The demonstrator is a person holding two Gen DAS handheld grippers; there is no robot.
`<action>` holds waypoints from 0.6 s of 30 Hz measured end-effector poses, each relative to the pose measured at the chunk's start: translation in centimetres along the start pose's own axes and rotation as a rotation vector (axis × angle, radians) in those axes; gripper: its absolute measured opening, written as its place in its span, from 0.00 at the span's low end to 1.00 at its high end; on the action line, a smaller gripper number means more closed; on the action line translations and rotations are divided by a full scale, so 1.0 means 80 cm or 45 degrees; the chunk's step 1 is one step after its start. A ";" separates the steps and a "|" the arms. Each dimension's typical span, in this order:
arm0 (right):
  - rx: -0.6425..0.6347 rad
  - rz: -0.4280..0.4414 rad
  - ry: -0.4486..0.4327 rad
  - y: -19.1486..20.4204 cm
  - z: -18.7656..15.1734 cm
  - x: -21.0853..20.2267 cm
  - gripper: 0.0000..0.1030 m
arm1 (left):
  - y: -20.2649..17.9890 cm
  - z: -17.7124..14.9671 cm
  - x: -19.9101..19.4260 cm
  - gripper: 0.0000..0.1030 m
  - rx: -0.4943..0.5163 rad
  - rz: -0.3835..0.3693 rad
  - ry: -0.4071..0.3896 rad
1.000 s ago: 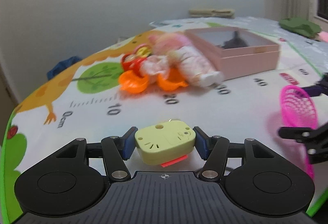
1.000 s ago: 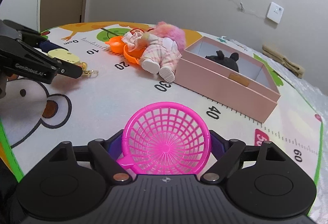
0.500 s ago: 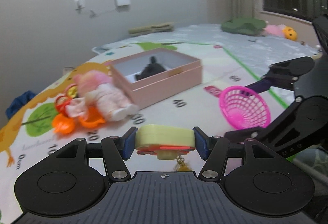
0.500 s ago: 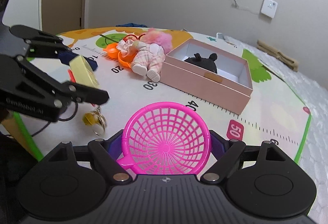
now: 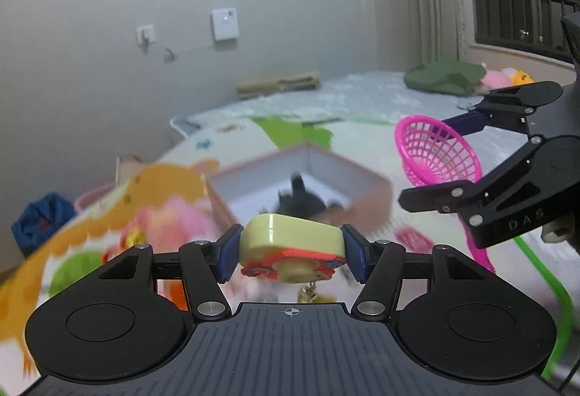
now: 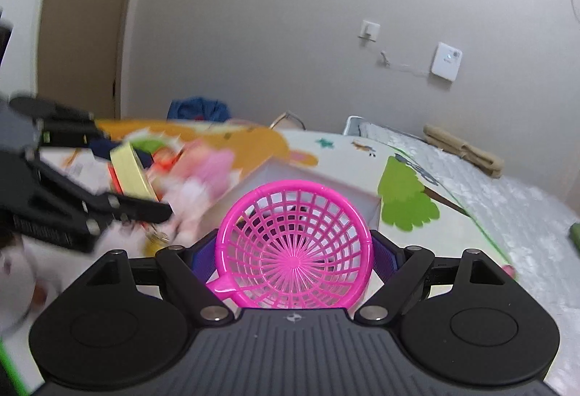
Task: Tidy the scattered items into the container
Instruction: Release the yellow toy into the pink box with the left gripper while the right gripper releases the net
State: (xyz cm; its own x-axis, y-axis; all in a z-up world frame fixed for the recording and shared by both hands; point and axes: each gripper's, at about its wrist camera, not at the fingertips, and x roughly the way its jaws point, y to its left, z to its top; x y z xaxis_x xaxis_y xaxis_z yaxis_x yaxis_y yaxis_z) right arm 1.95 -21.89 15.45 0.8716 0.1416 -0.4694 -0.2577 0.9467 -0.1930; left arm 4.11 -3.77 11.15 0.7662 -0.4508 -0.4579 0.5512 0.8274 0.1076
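My left gripper (image 5: 291,252) is shut on a pale yellow keychain toy (image 5: 290,236) with a red underside and a small brass bell hanging below. My right gripper (image 6: 293,262) is shut on a pink mesh basket (image 6: 293,247). Both hang in the air above the play mat. The pink open box (image 5: 362,187) lies just ahead of both grippers, with a black plush toy (image 5: 301,202) inside. In the left wrist view the right gripper (image 5: 446,156) and its pink mesh basket (image 5: 438,153) are up at the right. In the right wrist view the left gripper (image 6: 119,178) with the yellow toy (image 6: 128,174) is at the left.
A doll in pink (image 5: 170,222) lies left of the box, blurred, beside orange and red toy pieces (image 5: 174,291). A blue cloth (image 5: 40,222) sits at the mat's far left edge. Green and folded beige cloths (image 5: 444,77) lie on the quilt beyond. A wall stands behind.
Both grippers have risen off the mat and moved toward the pink box, each carrying its item. The box now sits closer and more centred in both views.
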 end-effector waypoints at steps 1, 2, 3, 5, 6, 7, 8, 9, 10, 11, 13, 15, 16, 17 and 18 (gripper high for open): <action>0.036 0.015 -0.007 -0.015 0.010 0.016 0.81 | 0.005 0.012 0.017 0.61 0.002 -0.001 -0.006; 0.070 0.031 -0.010 -0.030 0.019 0.033 0.81 | 0.009 0.023 0.035 0.61 0.003 -0.002 -0.012; 0.106 0.051 -0.006 -0.045 0.027 0.053 0.81 | 0.014 0.035 0.052 0.61 0.005 -0.003 -0.018; 0.164 0.071 0.005 -0.075 0.038 0.090 0.81 | 0.026 0.057 0.089 0.61 0.000 -0.009 -0.023; 0.180 0.066 0.010 -0.087 0.042 0.108 0.81 | 0.034 0.064 0.107 0.61 -0.019 -0.014 -0.018; 0.188 0.053 0.013 -0.098 0.044 0.126 0.81 | 0.041 0.070 0.122 0.61 -0.041 -0.019 -0.011; 0.184 0.047 0.015 -0.105 0.045 0.143 0.81 | 0.048 0.076 0.138 0.61 -0.062 -0.024 -0.005; 0.177 0.046 0.017 -0.111 0.046 0.158 0.81 | 0.055 0.081 0.156 0.61 -0.091 -0.034 0.003; 0.169 0.048 0.023 -0.116 0.046 0.173 0.81 | 0.062 0.083 0.172 0.62 -0.117 -0.042 0.011; 0.159 0.052 0.032 -0.119 0.045 0.187 0.81 | 0.068 0.084 0.185 0.61 -0.139 -0.052 0.022; 0.138 0.058 0.052 -0.123 0.043 0.213 0.82 | 0.080 0.083 0.206 0.65 -0.188 -0.072 0.046; 0.140 0.050 0.061 -0.127 0.040 0.229 0.84 | 0.092 0.081 0.216 0.73 -0.238 -0.078 0.072; 0.150 0.045 0.061 -0.129 0.039 0.234 0.84 | 0.096 0.079 0.216 0.76 -0.243 -0.072 0.072; 0.163 0.042 0.061 -0.132 0.038 0.236 0.84 | 0.100 0.076 0.214 0.77 -0.241 -0.064 0.068; 0.176 0.035 0.058 -0.133 0.037 0.236 0.84 | 0.104 0.074 0.212 0.77 -0.239 -0.057 0.065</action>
State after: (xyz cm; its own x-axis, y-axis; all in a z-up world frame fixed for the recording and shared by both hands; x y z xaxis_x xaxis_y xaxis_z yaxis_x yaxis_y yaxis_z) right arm 22.40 -28.41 11.17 0.8444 0.1581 -0.5118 -0.2191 0.9738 -0.0606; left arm 23.63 -6.51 9.54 0.7220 -0.4750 -0.5031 0.5093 0.8570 -0.0783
